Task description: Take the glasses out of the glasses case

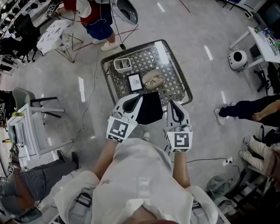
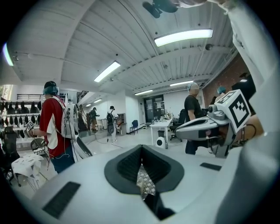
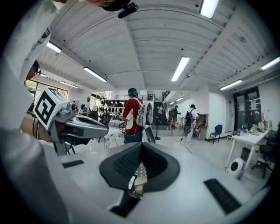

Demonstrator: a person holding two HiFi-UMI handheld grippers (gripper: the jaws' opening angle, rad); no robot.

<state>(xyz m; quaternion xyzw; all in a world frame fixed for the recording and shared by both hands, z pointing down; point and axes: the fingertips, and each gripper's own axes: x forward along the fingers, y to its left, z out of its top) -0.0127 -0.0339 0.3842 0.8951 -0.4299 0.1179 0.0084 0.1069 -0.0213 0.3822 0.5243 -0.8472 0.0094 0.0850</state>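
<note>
Grey-white plastic shells, one in each hand, sit low in front of the person's chest. The left gripper [image 1: 131,99] and the right gripper [image 1: 174,105] hover over the near edge of the table [image 1: 187,91]. The left's fingers [image 2: 129,166] are clenched tip to tip on nothing, and so are the right's fingers [image 3: 124,164]; only a sliver of mesh shows through each gap. By my reading the task has not begun. The beige glasses case [image 1: 152,78] lies in the middle of the mesh top, apparently closed, untouched and well ahead of both grippers, and no glasses show anywhere. Reaching, opening and lifting them out are all left to do. A black flat thing [image 1: 148,108], which I cannot identify, lies between the grippers and the case and may need reaching over. A framed card [image 1: 134,82] sits just beside the case on its left, with a white box [image 1: 122,64] further back. Beyond the table stands a person in a red and white top [image 1: 89,13].
</note>
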